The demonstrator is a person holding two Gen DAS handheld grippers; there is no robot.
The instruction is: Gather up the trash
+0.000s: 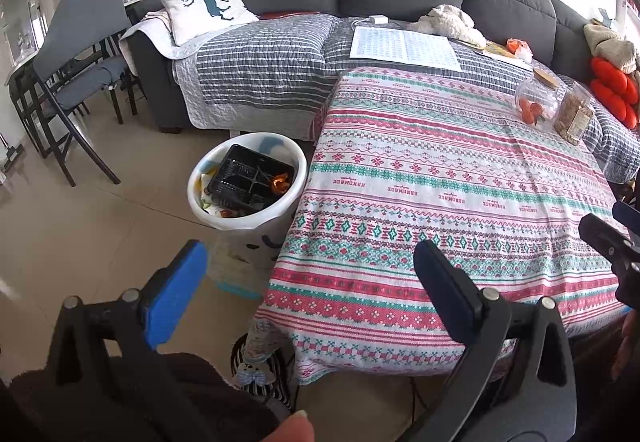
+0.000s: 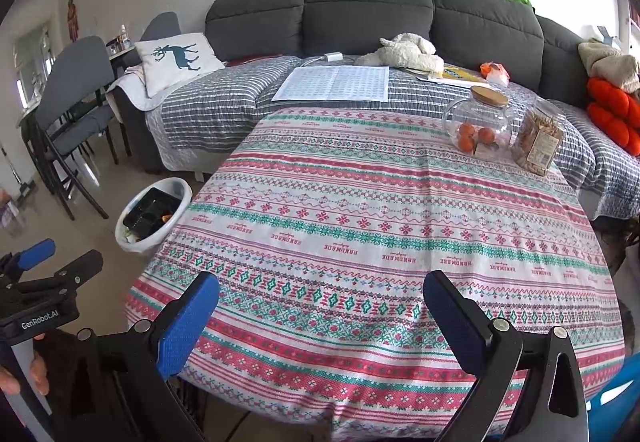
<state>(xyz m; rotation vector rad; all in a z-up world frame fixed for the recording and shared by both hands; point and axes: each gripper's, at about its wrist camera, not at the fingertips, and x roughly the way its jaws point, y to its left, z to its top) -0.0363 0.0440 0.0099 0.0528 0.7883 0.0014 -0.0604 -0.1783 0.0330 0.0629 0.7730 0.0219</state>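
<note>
Tongs on both sides are standing wide apart, gripping nothing: the left tongs (image 1: 310, 288) are hovering over the desk's (image 2: 360, 209) near left corner, the right tongs (image 2: 320, 312) over its near edge. Beside the desk, on the floor, a white trash bin (image 1: 244, 219) is holding a black food tray (image 1: 250, 179). Two glass jars (image 2: 478, 125) are sitting at the desk's far right.

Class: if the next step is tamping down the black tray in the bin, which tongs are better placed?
Left tongs: open, empty, hanging beside the white bin. Right tongs face the tablecloth.
</note>
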